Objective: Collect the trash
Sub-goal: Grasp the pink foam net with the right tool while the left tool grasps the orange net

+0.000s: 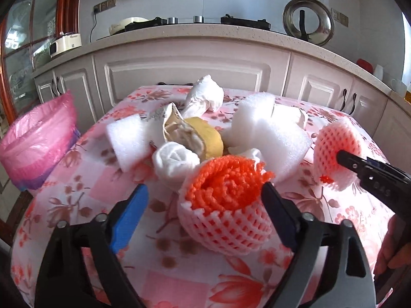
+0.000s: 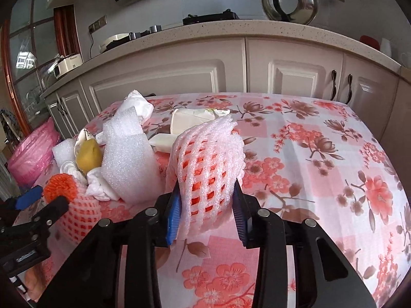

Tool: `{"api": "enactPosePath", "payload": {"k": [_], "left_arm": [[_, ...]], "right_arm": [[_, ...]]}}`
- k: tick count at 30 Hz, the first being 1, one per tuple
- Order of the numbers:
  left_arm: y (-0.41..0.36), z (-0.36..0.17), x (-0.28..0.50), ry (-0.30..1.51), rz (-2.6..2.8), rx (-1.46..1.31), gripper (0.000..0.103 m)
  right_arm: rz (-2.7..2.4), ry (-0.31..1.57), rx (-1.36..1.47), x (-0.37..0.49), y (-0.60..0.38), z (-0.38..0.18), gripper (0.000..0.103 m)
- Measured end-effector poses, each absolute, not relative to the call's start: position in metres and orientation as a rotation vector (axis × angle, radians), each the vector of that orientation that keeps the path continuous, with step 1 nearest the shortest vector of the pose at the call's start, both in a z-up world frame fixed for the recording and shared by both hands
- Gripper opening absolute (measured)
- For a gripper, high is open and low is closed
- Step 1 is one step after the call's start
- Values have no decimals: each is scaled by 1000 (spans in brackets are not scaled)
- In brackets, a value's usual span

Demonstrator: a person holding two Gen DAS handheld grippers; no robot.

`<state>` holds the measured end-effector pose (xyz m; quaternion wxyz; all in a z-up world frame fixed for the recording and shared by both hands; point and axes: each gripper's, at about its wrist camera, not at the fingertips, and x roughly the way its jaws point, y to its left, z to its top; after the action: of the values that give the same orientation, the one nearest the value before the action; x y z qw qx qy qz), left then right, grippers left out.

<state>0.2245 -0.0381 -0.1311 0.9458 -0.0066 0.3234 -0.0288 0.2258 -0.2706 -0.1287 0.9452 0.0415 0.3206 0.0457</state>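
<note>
A: What trash is on the table?
B: 2 foam fruit nets. 1 net (image 1: 226,202), white mesh rolled around an orange core, stands on end at the near edge of the pile. The other net (image 2: 205,177), pale pink over orange, is squeezed on both sides and tilted.
A: And the pile?
B: White foam sheets (image 1: 267,133), crumpled tissues (image 1: 177,161), a yellow peel (image 1: 205,138). A pink-lined bin (image 1: 38,146) sits left of the table.
</note>
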Motion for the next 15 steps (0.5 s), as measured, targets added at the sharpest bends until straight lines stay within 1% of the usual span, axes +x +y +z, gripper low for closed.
{"api": "enactPosePath", "payload": {"k": [1, 2, 5, 7, 8, 11, 15], "left_arm": [[-40, -132, 225, 655, -65, -9, 73], [-42, -132, 224, 650, -80, 3, 58], [-49, -131, 218, 627, -115, 44, 30], [-49, -129, 213, 611, -118, 47, 23], [-47, -128, 211, 605, -118, 43, 21], [-40, -124, 203, 582, -112, 33, 19], [-32, -122, 197, 574, -109, 18, 19]], "right_arm": [[93, 647, 84, 224, -270, -127, 35], [94, 640, 85, 222, -270, -125, 35], [102, 621, 83, 218, -267, -120, 35], [111, 608, 75, 215, -262, -118, 35], [118, 604, 70, 214, -260, -116, 35], [135, 595, 57, 210, -251, -114, 35], [144, 588, 56, 206, -245, -112, 35]]}}
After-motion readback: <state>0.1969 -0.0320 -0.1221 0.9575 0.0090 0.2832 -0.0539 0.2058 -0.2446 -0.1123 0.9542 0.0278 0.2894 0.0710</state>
